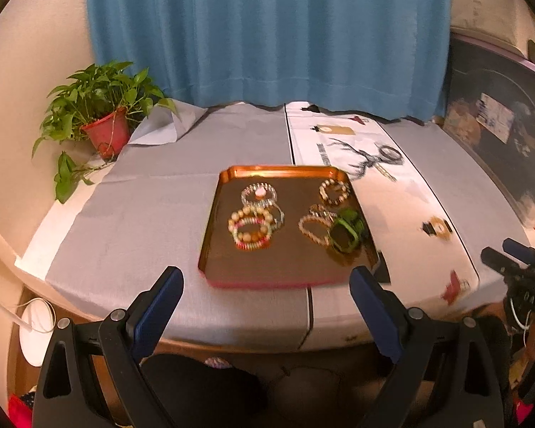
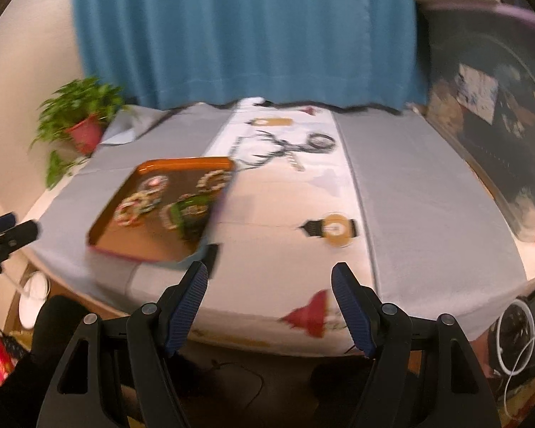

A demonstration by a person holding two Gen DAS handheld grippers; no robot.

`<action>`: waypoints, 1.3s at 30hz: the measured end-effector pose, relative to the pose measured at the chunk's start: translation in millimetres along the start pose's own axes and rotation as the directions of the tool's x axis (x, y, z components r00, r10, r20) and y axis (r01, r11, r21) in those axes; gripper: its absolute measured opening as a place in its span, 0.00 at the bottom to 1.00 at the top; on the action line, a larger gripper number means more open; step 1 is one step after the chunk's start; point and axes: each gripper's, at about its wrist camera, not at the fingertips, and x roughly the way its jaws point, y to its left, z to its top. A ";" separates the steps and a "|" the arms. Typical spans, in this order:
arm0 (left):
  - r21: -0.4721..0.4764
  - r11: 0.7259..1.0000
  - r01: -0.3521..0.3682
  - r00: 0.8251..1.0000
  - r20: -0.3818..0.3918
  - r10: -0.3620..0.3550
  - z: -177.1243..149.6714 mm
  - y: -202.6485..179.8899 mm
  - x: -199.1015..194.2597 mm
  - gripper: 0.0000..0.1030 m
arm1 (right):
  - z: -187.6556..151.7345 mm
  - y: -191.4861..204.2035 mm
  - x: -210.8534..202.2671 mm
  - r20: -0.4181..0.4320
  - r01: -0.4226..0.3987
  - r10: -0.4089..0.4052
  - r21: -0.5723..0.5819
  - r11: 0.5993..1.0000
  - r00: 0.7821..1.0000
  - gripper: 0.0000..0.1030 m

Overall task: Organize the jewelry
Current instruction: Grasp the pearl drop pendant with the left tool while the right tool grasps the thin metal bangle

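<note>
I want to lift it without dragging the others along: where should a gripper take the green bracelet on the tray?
Take the green bracelet by its near-right rim, coming down from above on the side by the tray edge. It lies flat and open, and its left side overlaps a beaded bracelet, so that side looks likelier to snag.

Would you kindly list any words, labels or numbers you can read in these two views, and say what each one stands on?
No text can be read in either view.
Table runner: dark lettering-like marks beside the antler drawing, too blurred to read.
Pale label on the dark panel at right: print too small and blurred.
Tray and bracelets: no lettering visible.
</note>
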 end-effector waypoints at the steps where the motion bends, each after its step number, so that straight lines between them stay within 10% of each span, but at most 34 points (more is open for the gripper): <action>1: 0.000 1.000 0.000 1.000 -0.001 0.000 5.5 -0.7 4.9 0.90 | 8.3 -8.7 10.5 -0.013 0.005 -0.005 0.012 1.000 1.000 0.71; 21: -0.007 0.999 -0.035 0.988 -0.152 0.034 89.3 -32.4 140.5 0.90 | 212.7 -72.9 350.4 -0.204 0.061 -0.061 -0.004 0.998 0.977 0.73; 31: 0.042 0.996 0.078 0.986 -0.150 -0.071 137.6 -103.6 175.1 0.90 | 198.6 -144.0 332.1 -0.162 0.172 -0.165 0.029 0.985 0.973 0.61; 39: 0.098 0.976 0.197 0.942 -0.294 -0.160 165.0 -217.1 267.9 0.91 | 149.8 -216.0 281.1 -0.137 0.234 -0.220 0.097 0.967 0.966 0.62</action>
